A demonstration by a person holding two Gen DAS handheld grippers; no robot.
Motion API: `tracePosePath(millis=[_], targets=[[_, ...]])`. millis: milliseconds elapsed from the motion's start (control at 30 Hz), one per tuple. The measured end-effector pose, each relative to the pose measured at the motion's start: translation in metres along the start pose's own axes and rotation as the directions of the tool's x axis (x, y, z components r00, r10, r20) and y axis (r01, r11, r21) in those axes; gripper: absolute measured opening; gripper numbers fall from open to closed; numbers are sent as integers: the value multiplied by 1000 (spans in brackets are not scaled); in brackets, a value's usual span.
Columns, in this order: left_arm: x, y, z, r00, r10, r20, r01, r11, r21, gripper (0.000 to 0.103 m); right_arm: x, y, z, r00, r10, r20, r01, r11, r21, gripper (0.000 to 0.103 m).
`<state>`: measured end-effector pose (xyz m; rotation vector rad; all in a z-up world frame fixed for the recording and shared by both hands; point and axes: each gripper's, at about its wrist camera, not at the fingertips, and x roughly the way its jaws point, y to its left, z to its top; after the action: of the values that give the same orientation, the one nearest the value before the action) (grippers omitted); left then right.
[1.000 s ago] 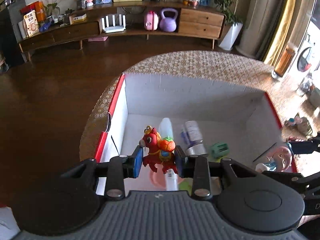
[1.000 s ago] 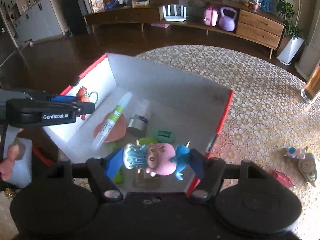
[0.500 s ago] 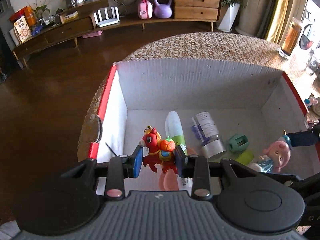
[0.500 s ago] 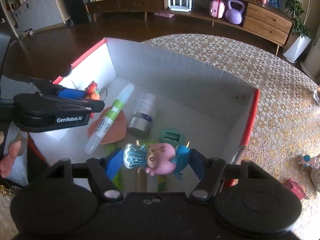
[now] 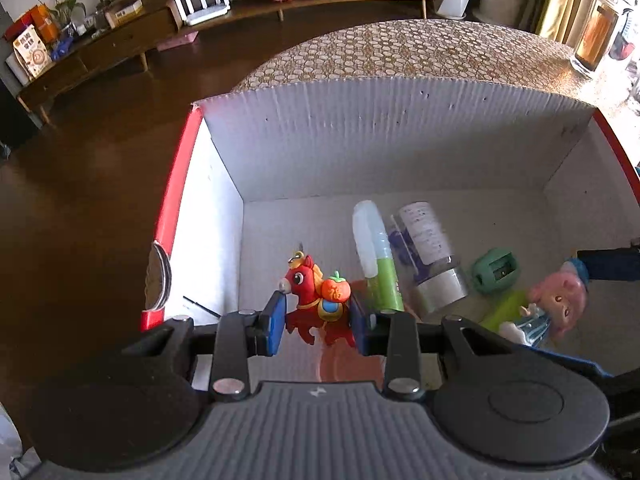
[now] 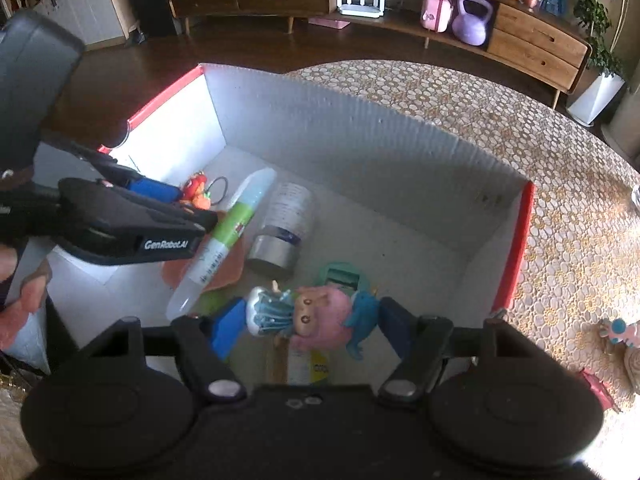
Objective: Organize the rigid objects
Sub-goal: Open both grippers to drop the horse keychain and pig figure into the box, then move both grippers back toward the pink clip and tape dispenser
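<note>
My left gripper (image 5: 318, 320) is shut on a small red horse toy (image 5: 316, 300) with an orange fruit on its back. It hangs low inside the white box (image 5: 400, 140) with red rims, near the left wall. In the right wrist view the horse (image 6: 196, 194) shows beside the left gripper's fingers (image 6: 160, 200). My right gripper (image 6: 310, 324) holds a pink-haired doll (image 6: 316, 320) crosswise over the box (image 6: 340, 132) floor; its jaws are opening, and the doll still sits between the pads. The doll (image 5: 556, 300) also shows in the left wrist view.
On the box floor lie a green-labelled tube (image 6: 232, 232), a clear bottle with a silver cap (image 6: 280, 228), a green block (image 6: 344, 276) and an orange disc (image 6: 224, 272). The lace-covered table (image 6: 560, 200) bears small toys (image 6: 618, 332) to the right. A person's hand (image 6: 24, 300) shows at left.
Both grippers have sunk toward the box floor with their toys, and the box fills more of each view. The left gripper has also rolled slightly.
</note>
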<state>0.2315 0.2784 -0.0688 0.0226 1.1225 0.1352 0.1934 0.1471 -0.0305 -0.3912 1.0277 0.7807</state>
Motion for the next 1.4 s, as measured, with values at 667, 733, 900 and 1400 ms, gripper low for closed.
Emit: tracePosePath(millis=[667,733,900,1400], targets=[[-65,-10,-19,992,-23,123,32,997,-72,70,-69,-11,-25,994,47,101,-49,999,18,84],[-75,-12,-21,990,-25,141,36,996,-78,70,-80,-13,-29,991,49,121,-52,999,18,85],[-99,-24,-28,982,-35,187,54,994,-95,70,-104,-22,-42,986,62,156,-68,997,32,88],[-142,-82,-48,958,-132,256,156,985,-75,78,-162,-71,-94,968,55,243,-81,992,97,96]])
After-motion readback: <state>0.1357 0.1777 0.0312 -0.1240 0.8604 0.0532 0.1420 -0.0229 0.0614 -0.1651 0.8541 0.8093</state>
